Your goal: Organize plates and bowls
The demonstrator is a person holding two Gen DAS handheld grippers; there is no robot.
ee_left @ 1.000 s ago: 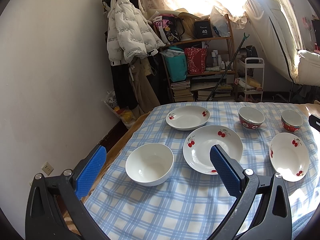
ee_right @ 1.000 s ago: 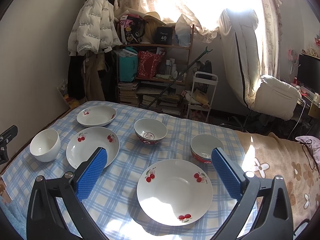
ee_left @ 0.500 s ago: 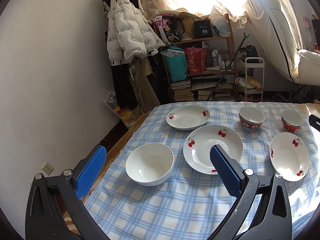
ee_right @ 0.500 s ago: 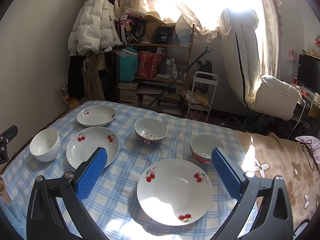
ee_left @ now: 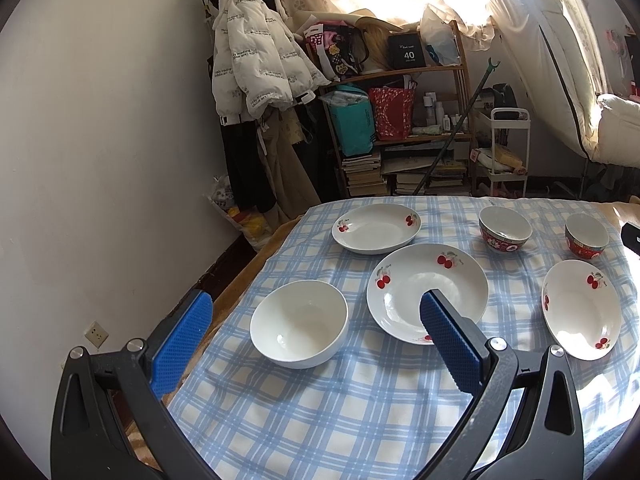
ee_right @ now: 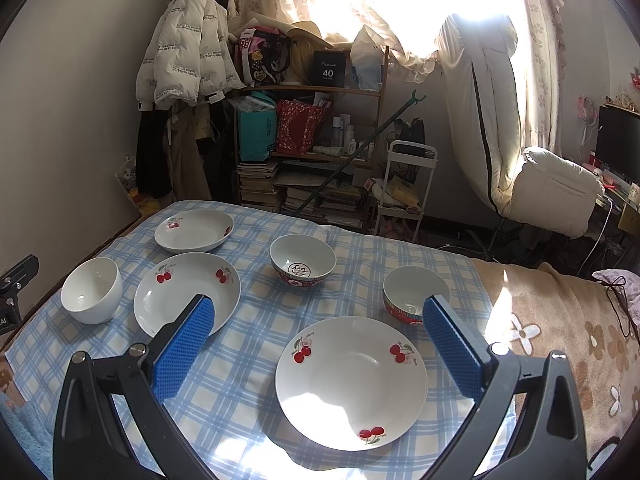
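Both grippers hang spread wide and empty above the checked cloth [ee_right: 256,332]: the left gripper [ee_left: 316,304] over the white bowl [ee_left: 298,323], the right gripper [ee_right: 318,308] over a cherry plate [ee_right: 351,382].

Plain white bowl [ee_left: 298,323] sitting upright on the left, big cherry plate [ee_left: 427,293] lying just right of it, cherry plate [ee_left: 376,228] behind, third plate [ee_right: 351,373] far right, two red bowls [ee_right: 303,261] [ee_right: 414,293] standing beyond.
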